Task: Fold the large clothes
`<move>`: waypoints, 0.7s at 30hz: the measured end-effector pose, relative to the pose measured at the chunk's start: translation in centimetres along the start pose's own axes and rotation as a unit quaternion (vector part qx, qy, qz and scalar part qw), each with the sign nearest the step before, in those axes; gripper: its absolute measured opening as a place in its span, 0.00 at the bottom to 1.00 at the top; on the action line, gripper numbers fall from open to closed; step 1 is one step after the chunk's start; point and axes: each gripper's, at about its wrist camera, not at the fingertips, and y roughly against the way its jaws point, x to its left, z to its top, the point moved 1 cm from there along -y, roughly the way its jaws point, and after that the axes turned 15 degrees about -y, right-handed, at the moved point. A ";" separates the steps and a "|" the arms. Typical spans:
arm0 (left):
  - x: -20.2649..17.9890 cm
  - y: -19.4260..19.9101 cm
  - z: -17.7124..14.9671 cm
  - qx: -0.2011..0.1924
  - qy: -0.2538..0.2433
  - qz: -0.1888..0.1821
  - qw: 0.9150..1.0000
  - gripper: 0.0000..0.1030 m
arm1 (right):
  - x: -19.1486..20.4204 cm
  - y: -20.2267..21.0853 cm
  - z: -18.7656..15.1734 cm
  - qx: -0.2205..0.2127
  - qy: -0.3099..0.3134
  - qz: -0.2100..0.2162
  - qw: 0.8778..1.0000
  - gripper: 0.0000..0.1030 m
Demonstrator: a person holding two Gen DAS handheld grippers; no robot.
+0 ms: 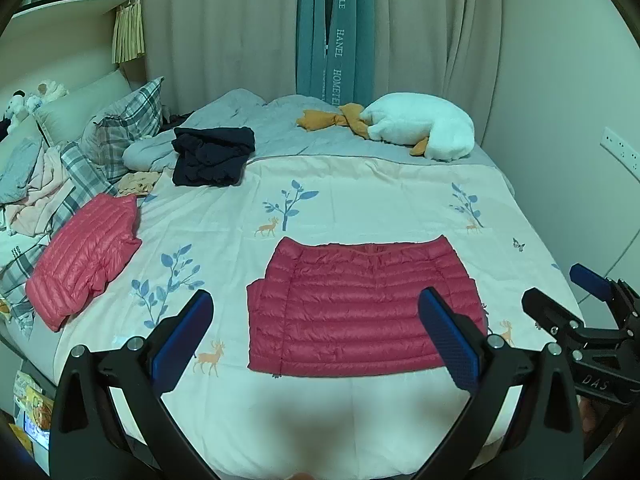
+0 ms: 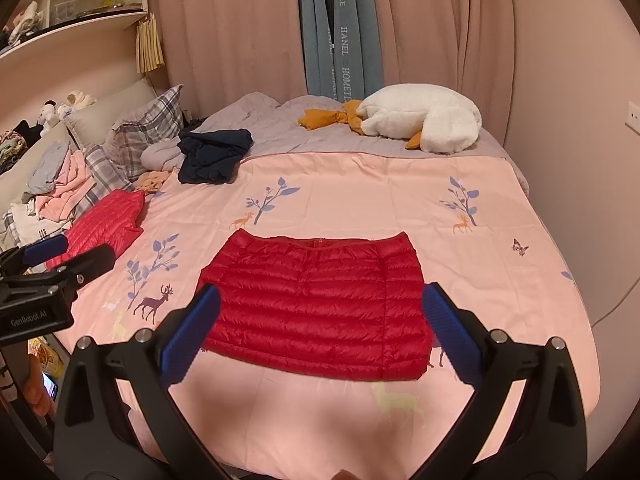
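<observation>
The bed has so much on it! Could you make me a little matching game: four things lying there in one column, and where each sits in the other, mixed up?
Things:
1. red quilted down jacket, folded flat
2. second red quilted down jacket, bundled
3. dark navy crumpled garment
4. white plush goose with orange feet

Places:
A. far end of the bed, by the curtains
B. left side, next to the plaid pillows
C. centre of the pink deer-print sheet, nearest both open tools
D. on the edge where the grey quilt meets the pink sheet

Pairs: 1-C, 2-B, 3-D, 4-A
</observation>
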 end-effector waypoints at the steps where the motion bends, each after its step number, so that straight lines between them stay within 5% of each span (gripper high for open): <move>1: -0.1 -0.1 -0.1 0.002 -0.001 0.000 1.000 0.99 | -0.1 -0.2 0.0 0.001 -0.001 -0.001 1.000 0.98; 21: -0.9 -1.6 -0.2 0.025 -0.014 -0.012 1.000 0.99 | -0.7 -1.2 -0.1 0.010 -0.008 0.000 1.000 0.98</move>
